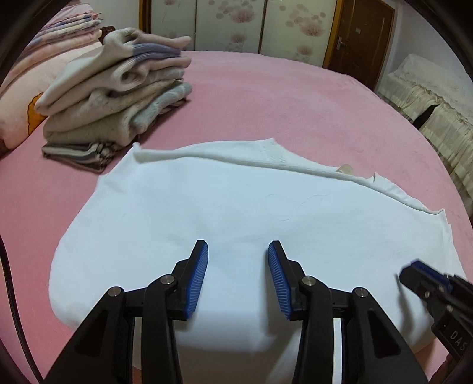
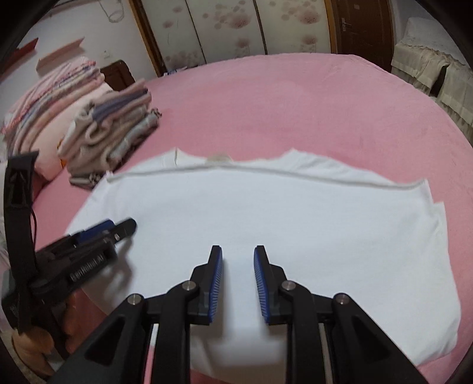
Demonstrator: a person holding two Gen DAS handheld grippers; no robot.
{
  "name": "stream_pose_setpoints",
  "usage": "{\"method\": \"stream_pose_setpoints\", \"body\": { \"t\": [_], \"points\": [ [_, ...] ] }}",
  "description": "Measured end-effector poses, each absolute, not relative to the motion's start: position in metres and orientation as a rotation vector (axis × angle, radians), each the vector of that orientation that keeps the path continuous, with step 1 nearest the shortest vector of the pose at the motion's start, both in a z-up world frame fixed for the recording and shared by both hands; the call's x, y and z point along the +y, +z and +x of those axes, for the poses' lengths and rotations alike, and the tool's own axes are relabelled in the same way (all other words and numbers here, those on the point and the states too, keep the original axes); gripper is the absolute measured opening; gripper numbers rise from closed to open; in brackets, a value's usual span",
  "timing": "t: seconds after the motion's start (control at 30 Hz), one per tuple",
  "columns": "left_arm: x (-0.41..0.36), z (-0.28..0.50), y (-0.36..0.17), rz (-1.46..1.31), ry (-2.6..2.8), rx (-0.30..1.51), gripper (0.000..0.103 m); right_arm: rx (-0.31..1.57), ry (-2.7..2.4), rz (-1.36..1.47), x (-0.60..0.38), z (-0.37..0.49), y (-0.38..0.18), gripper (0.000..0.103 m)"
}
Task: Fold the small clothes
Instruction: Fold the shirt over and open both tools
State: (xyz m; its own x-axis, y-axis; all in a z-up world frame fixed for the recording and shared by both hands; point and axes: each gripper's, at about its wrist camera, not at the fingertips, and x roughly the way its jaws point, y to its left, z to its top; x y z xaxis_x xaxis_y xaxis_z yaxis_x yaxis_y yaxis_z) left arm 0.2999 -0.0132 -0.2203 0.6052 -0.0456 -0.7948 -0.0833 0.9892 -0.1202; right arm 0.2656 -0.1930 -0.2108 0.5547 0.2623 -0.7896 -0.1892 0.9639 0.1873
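Note:
A white garment lies folded flat on the pink bed, its ribbed hem edge along the far side. My left gripper hovers over the garment's near part, open, with only flat cloth below the blue pads. In the right wrist view the same white garment fills the middle. My right gripper stands above its near edge, open by a narrower gap, with nothing between the fingers. The left gripper shows blurred at the left there; the right gripper shows at the right edge of the left wrist view.
A stack of folded sweaters sits at the back left of the bed, with folded blankets and a pillow behind it. A covered sofa stands to the right. A floral-panelled wardrobe and a wooden door line the far wall.

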Motion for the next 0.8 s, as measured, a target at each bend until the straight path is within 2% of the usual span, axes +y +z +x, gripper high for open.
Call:
{"method": "stream_pose_setpoints", "body": {
  "t": [0.13, 0.2, 0.3, 0.5, 0.8],
  "points": [
    [0.011, 0.292, -0.219, -0.164, 0.025, 0.9, 0.041, 0.934, 0.237, 0.091, -0.225, 0.245, -0.22, 0.022],
    [0.032, 0.29, -0.217, -0.171, 0.074, 0.902, 0.047, 0.923, 0.253, 0.118, -0.246, 0.236, -0.219, 0.018],
    [0.069, 0.284, -0.222, -0.246, 0.133, 0.906, 0.048, 0.917, 0.102, 0.047, -0.276, 0.223, -0.219, 0.021],
    [0.112, 0.277, -0.227, -0.296, 0.19, 0.907, 0.047, 0.917, 0.004, 0.173, -0.337, 0.212, -0.218, 0.021],
    [0.113, 0.254, -0.2, -0.301, 0.217, 0.926, 0.048, 0.873, 0.025, 0.195, -0.311, 0.205, -0.185, 0.021]
  ]
}}
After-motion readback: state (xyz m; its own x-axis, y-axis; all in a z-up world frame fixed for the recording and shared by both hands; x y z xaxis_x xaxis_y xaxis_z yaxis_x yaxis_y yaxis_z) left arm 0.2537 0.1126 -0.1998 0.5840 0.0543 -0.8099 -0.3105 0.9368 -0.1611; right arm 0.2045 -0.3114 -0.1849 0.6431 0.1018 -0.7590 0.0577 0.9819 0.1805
